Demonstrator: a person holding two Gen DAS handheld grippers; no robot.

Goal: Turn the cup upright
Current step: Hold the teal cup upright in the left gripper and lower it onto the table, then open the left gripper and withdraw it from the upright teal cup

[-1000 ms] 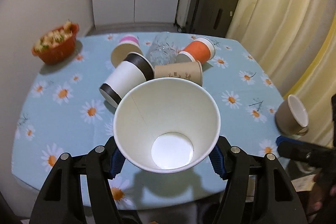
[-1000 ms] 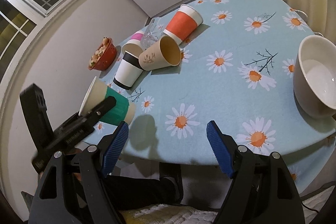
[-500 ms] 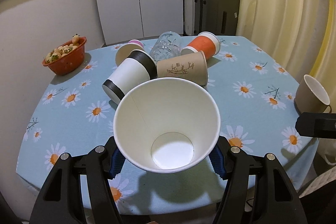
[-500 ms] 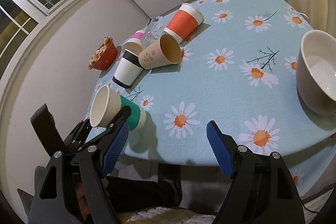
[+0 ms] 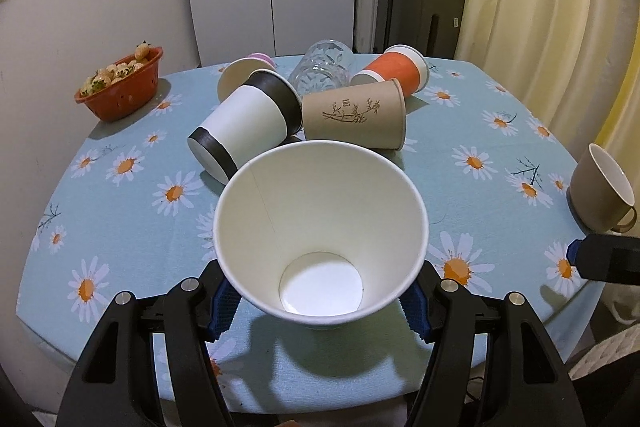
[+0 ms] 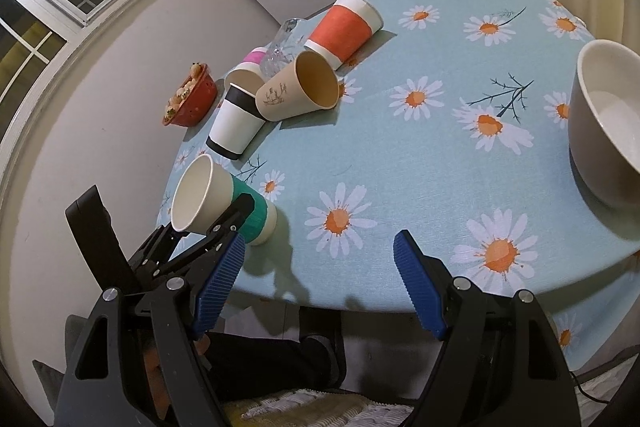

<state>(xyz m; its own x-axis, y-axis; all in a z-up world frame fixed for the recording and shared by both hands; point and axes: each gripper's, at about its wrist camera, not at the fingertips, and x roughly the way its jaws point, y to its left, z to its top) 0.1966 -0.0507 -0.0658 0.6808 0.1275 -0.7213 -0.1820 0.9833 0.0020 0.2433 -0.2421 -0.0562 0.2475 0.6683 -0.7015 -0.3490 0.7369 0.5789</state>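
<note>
My left gripper is shut on a white paper cup with a green band. The cup's open mouth faces the left wrist camera. In the right wrist view the same cup tilts at the table's near left edge, its base low by the cloth, held by the left gripper. My right gripper is open and empty over the table's front edge; its tip shows in the left wrist view.
Lying cups are clustered at the back: a white-black one, a brown one, an orange one, a pink one and a glass. A red fruit basket stands left. A beige mug stands right.
The left gripper has lowered the green-banded cup toward the table edge and tipped it more upright. The right gripper has barely moved.
</note>
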